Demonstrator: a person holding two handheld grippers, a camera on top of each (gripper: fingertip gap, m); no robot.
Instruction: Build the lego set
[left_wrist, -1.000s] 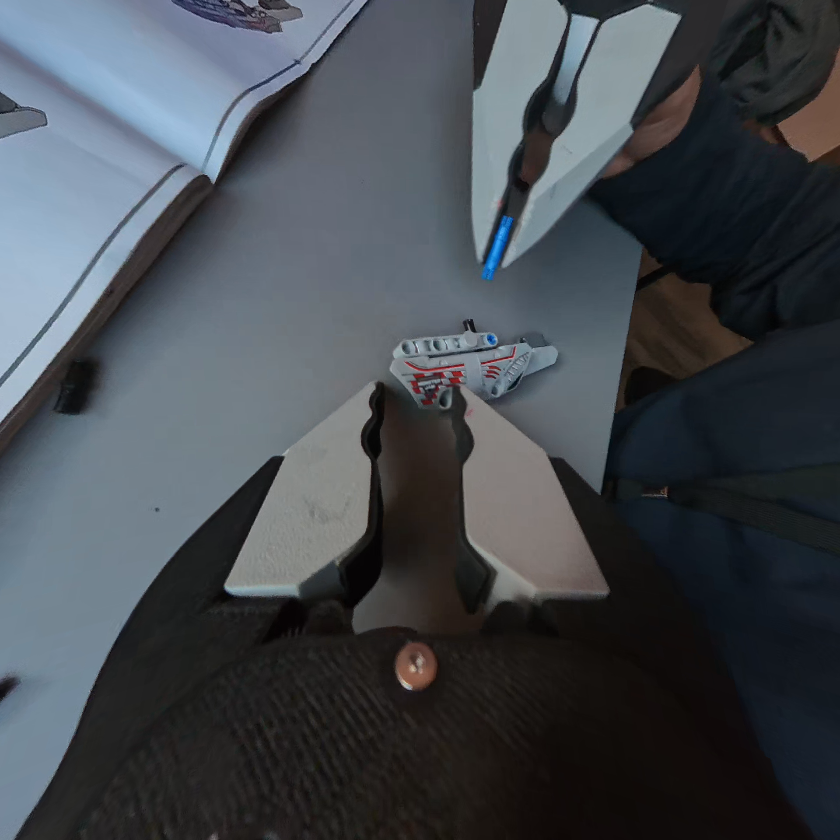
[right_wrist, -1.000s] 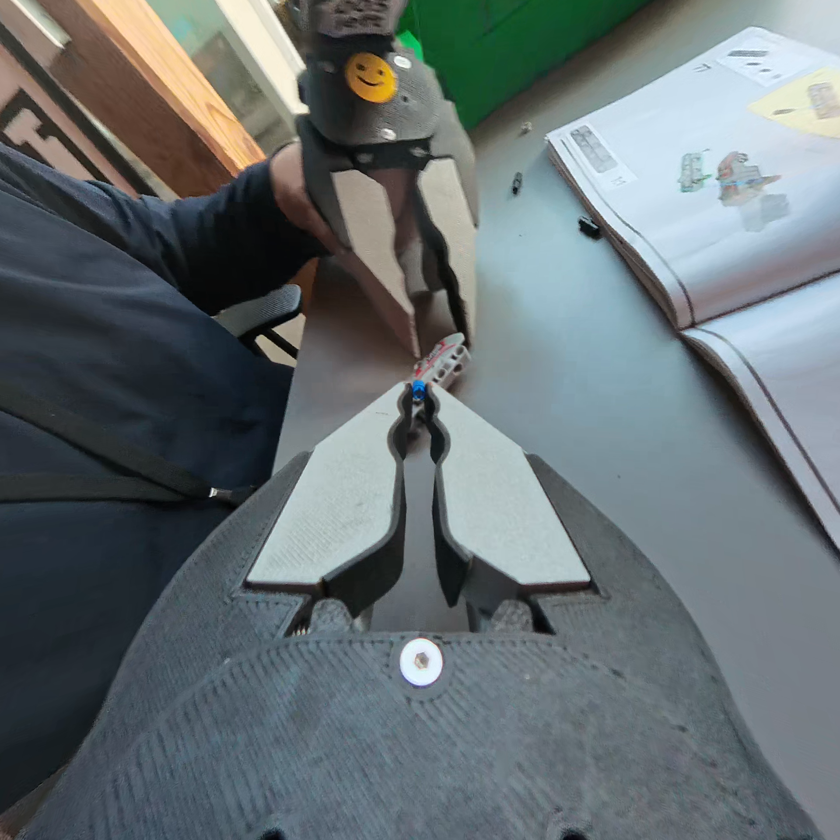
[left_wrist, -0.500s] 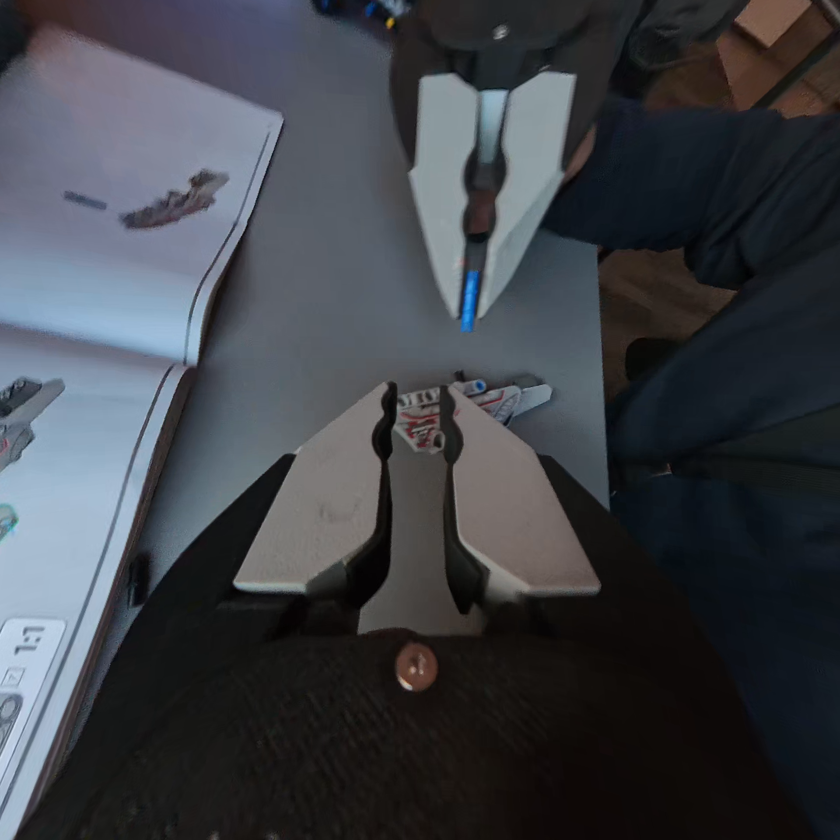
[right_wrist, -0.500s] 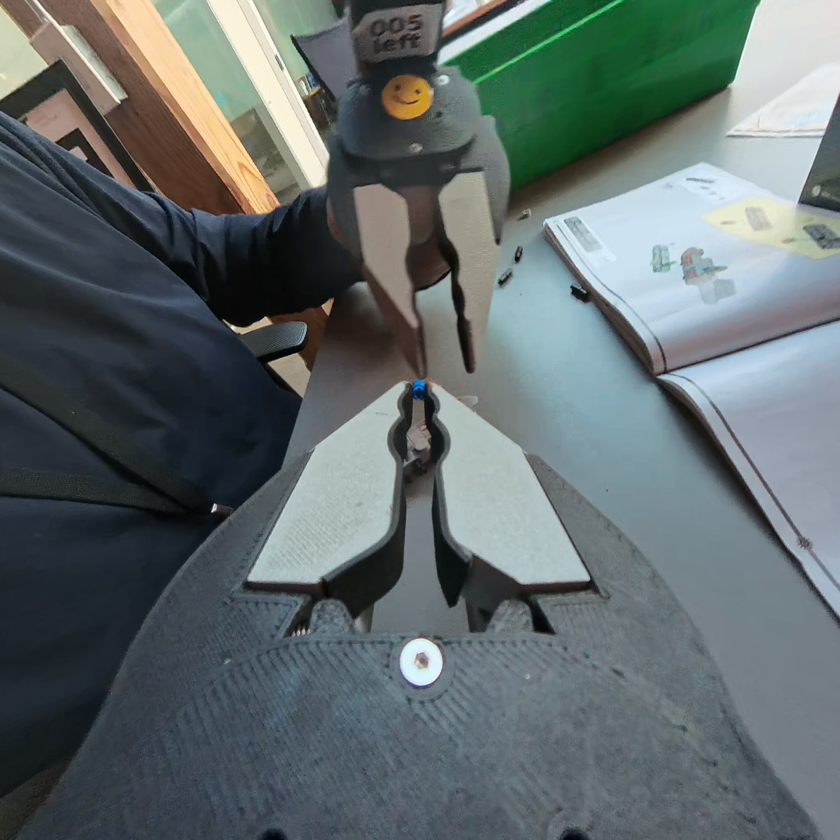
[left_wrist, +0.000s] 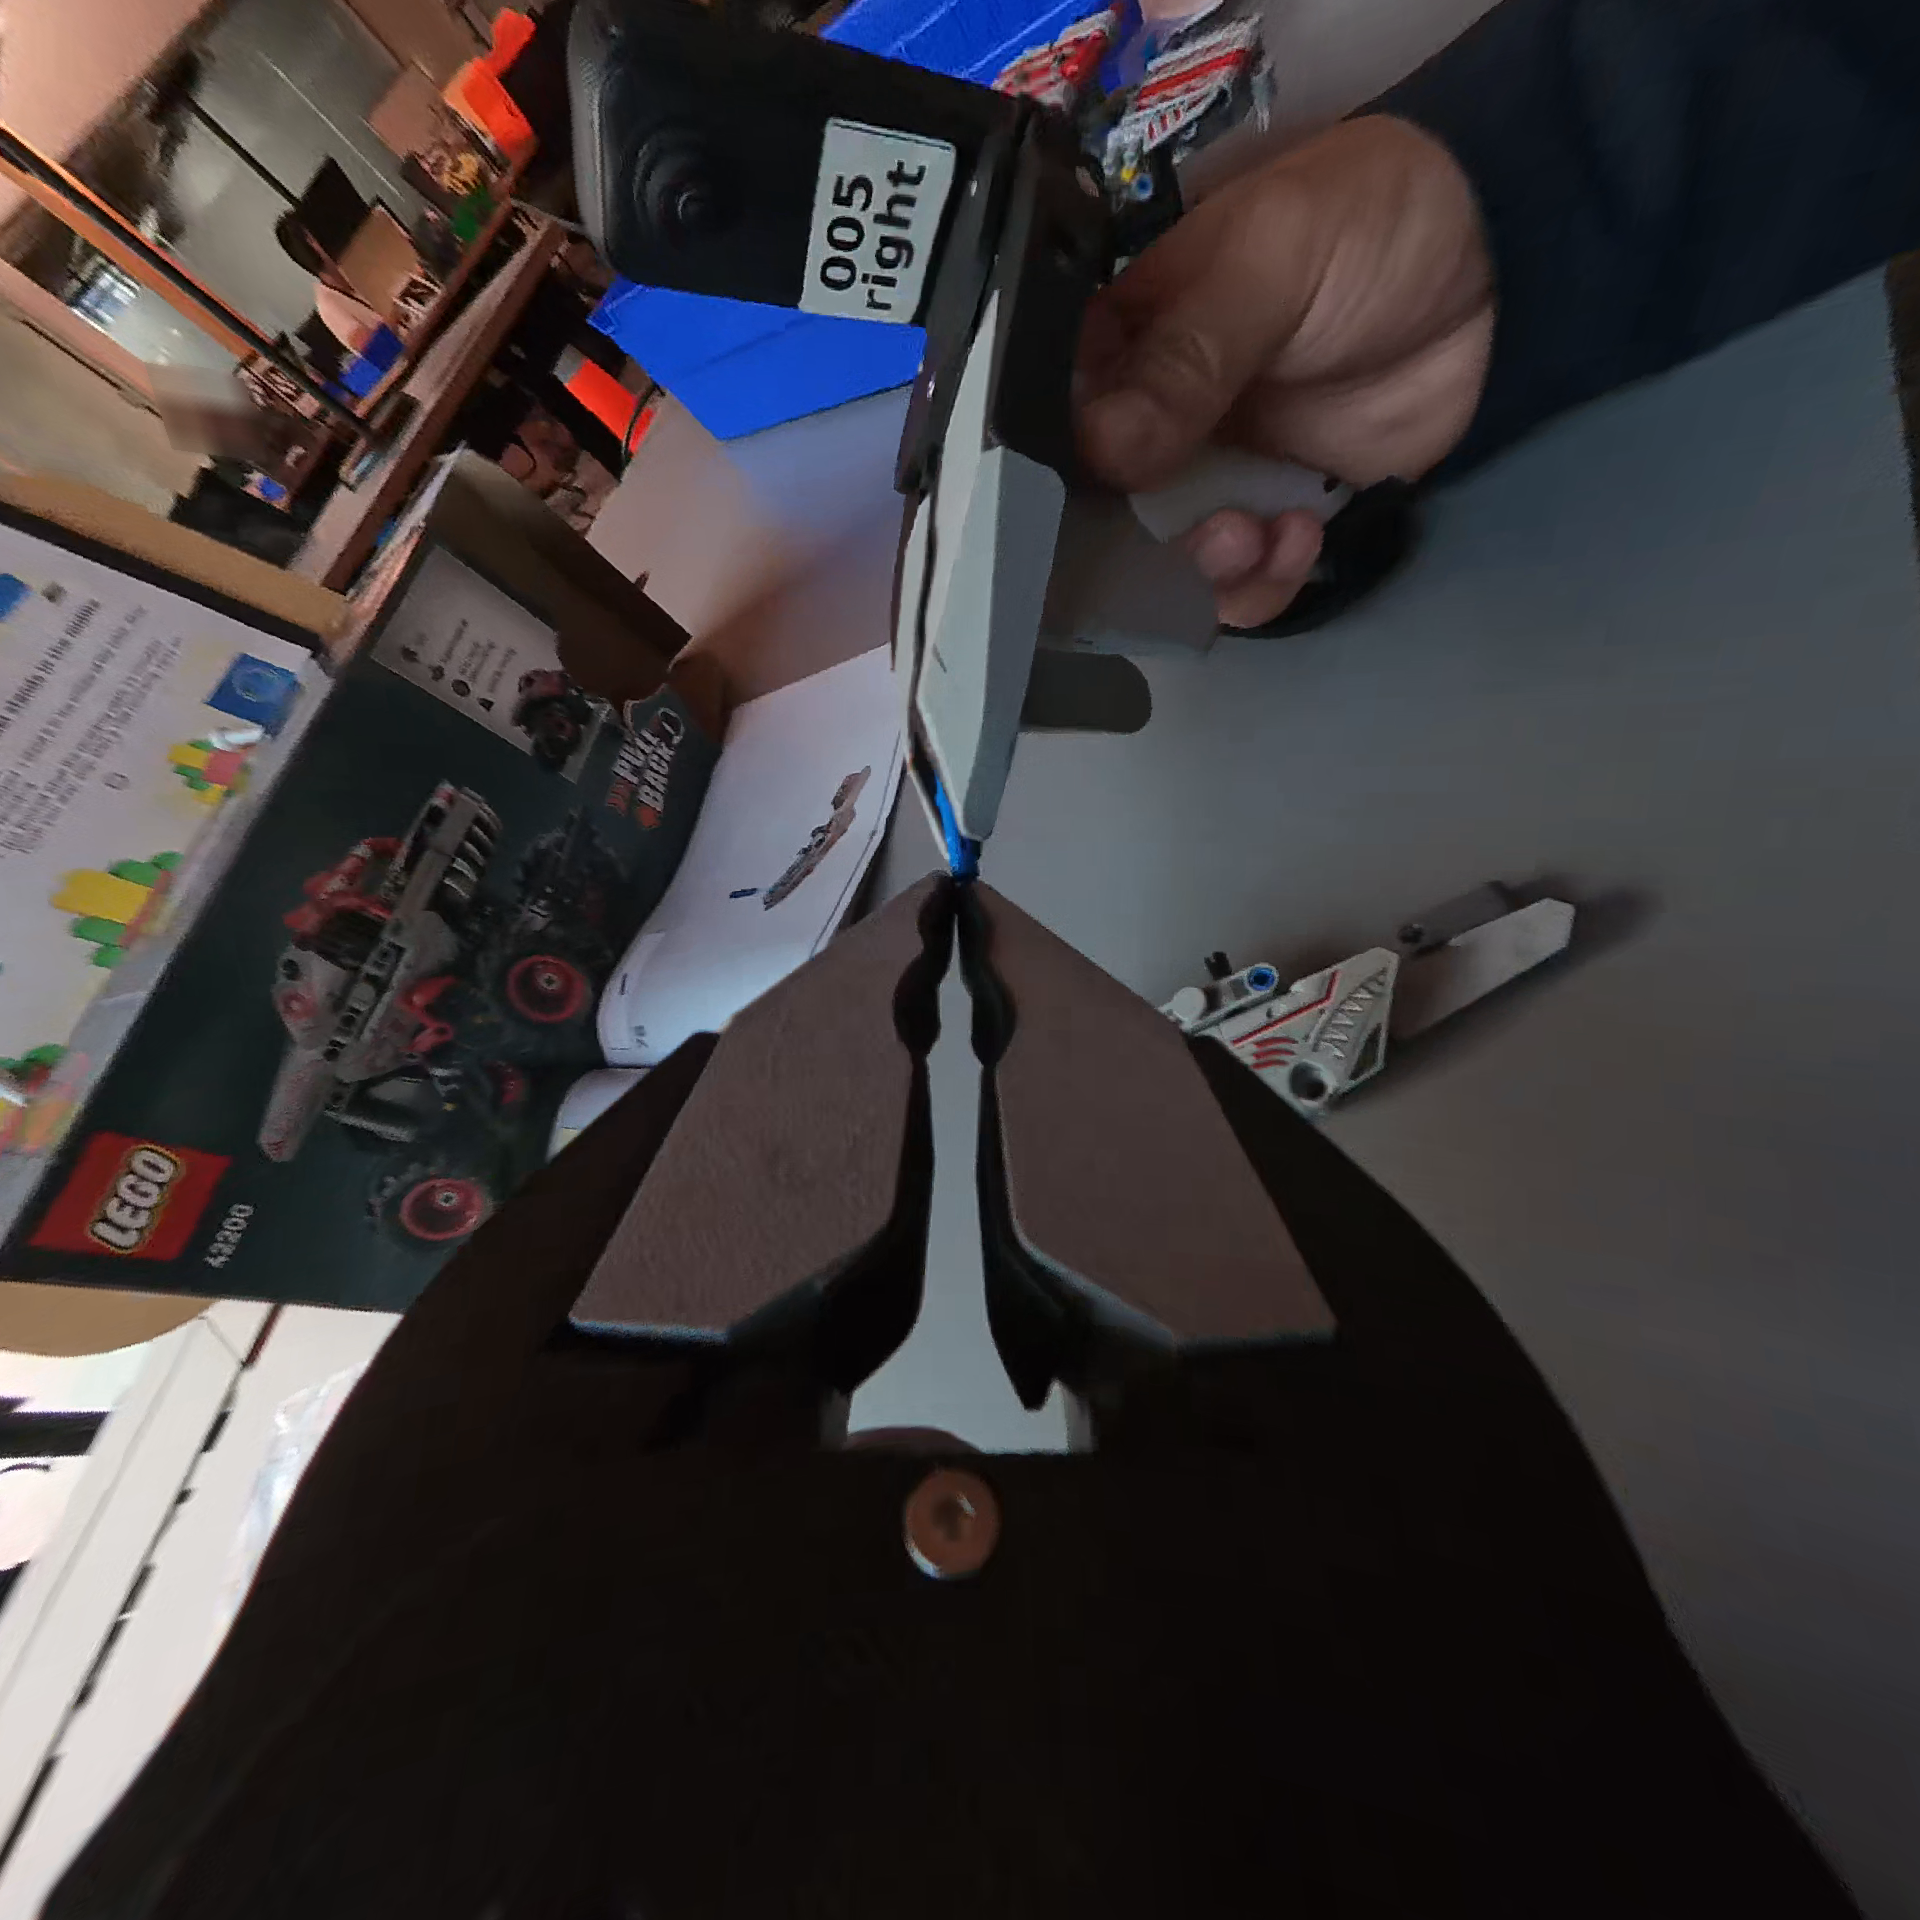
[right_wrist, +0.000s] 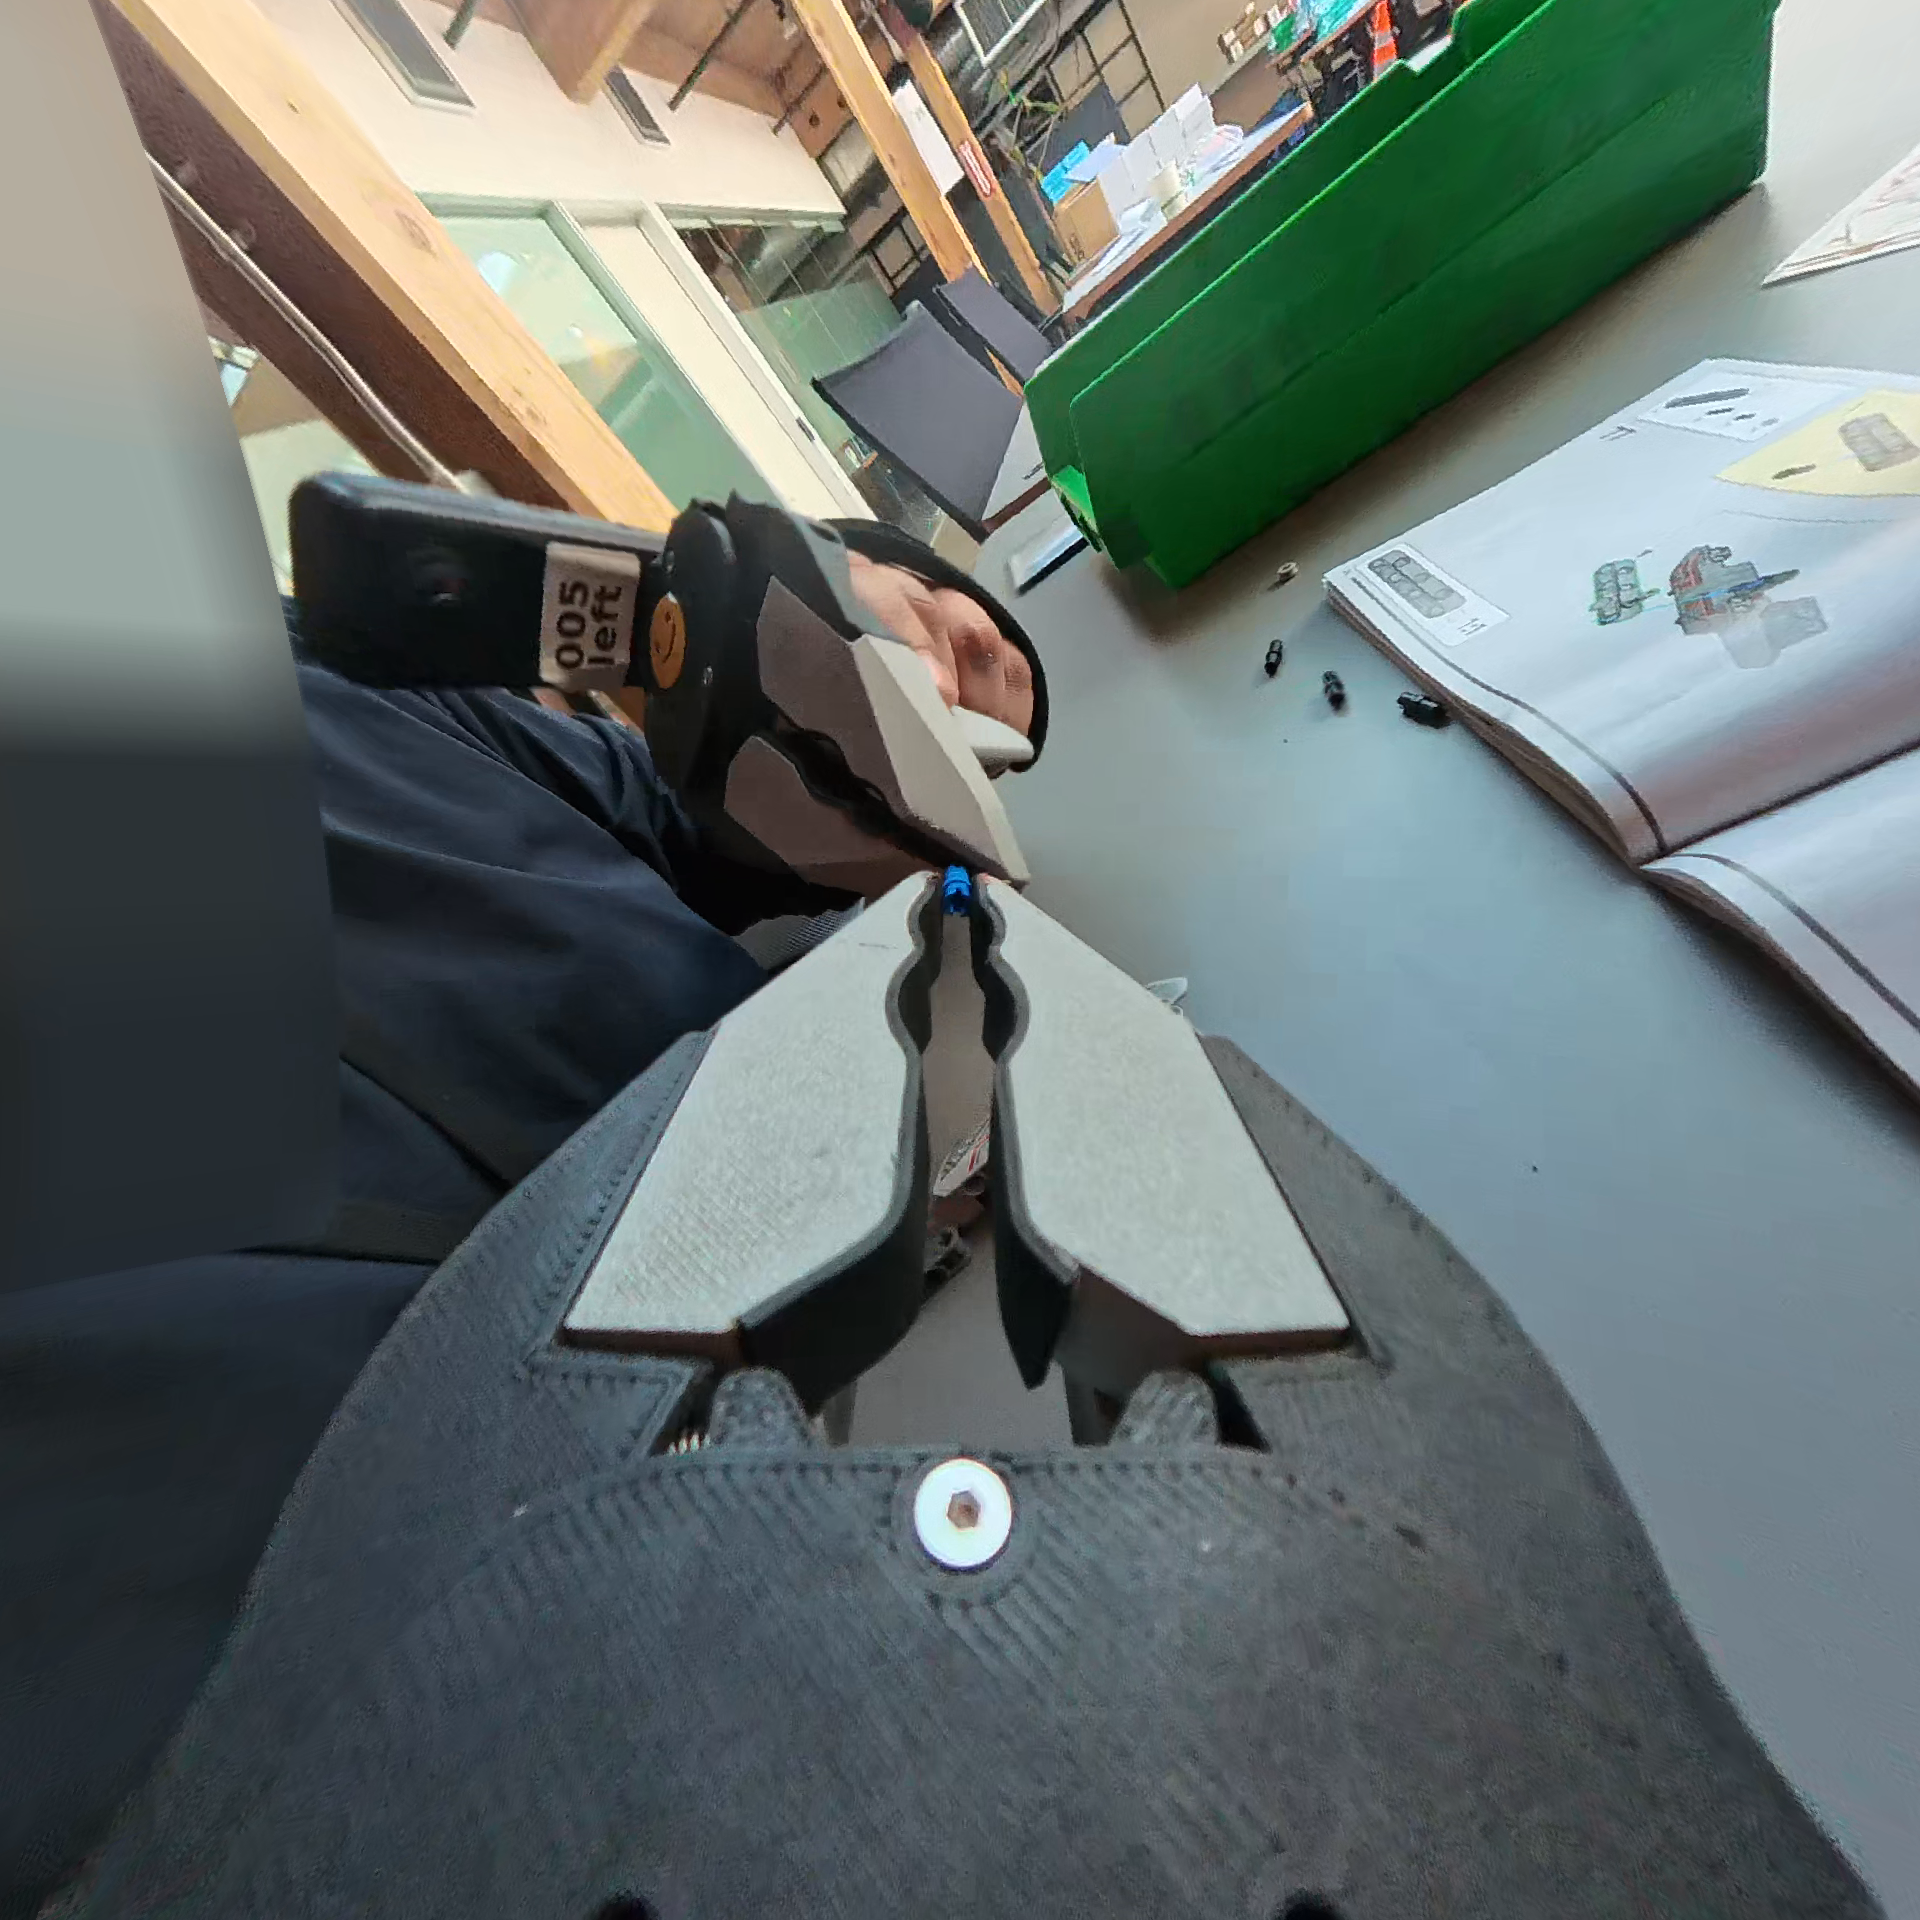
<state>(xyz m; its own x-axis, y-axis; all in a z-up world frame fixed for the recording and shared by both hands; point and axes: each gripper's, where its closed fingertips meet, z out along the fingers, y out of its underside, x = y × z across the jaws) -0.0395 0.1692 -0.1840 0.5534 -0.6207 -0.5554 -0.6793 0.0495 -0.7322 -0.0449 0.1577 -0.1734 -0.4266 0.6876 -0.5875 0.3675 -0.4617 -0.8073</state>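
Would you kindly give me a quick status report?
Right gripper shut on small blue plastic pin. Left gripper closed at pin's tip. Grey-and-red lego assembly on table. Nothing in the way.

Daylight from windows (right_wrist: 623, 343); left tool (left_wrist: 951, 904) backlit, body in deep shadow. Wide-angle bending at frame edges; background motion-blurred. Soft shadows on worktop (right_wrist: 1455, 987).

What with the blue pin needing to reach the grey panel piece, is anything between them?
Yes: the left gripper, its tips together right at the free end of the blue pin, which the right gripper holds in the air. The grey panel piece lies off to one side on the table; nothing else visible intervenes.
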